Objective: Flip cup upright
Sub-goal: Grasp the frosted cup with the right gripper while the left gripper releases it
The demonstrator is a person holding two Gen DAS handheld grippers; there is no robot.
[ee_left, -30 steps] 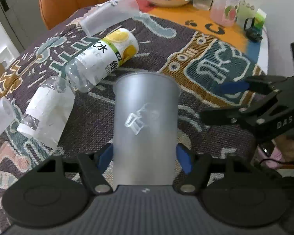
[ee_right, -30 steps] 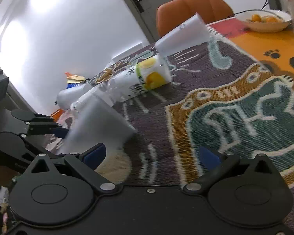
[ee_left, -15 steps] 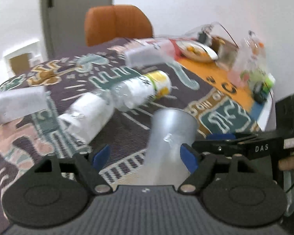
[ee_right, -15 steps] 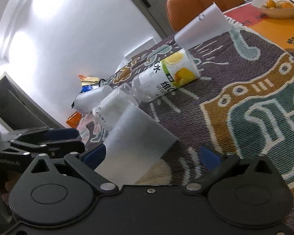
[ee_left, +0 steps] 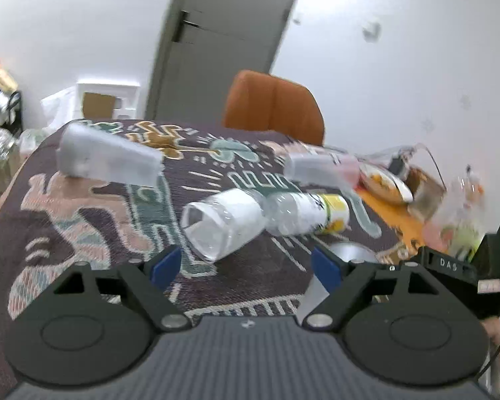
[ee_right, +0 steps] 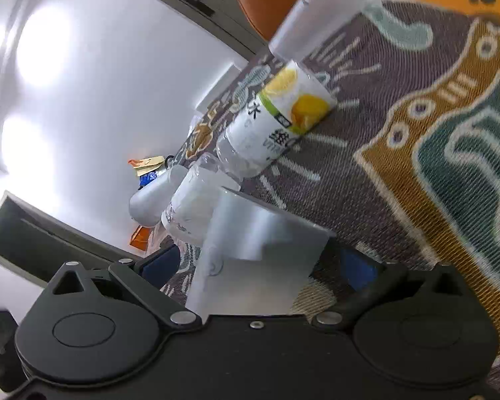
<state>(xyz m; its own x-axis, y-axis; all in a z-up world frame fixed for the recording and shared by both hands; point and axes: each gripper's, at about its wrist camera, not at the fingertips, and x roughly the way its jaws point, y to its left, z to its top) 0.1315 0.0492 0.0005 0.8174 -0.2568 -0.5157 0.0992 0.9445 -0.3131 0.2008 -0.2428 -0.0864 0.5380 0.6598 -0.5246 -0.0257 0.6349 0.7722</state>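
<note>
A frosted translucent cup point(ee_right: 260, 253) sits between the fingers of my right gripper point(ee_right: 260, 266), tilted with its wide rim up and away. The jaws stand wide and close to its sides; whether the blue pads touch it is unclear. In the left wrist view only the cup's rim point(ee_left: 351, 253) shows, just right of my left gripper's right finger. My left gripper point(ee_left: 248, 263) is open and empty over the patterned cloth, beside the cup.
Two more frosted cups point(ee_left: 106, 163) point(ee_left: 320, 170) lie on their sides on the cloth. A clear empty bottle point(ee_left: 223, 223) and a lemon-label bottle point(ee_left: 310, 213) lie ahead. A bowl of fruit point(ee_left: 383, 183), drink bottles point(ee_left: 456, 220) and an orange chair point(ee_left: 273, 106) stand farther off.
My left gripper has let go of the cup and swung left and up, away from it. The cup now sits between my right gripper's fingers, which have moved in around it.
</note>
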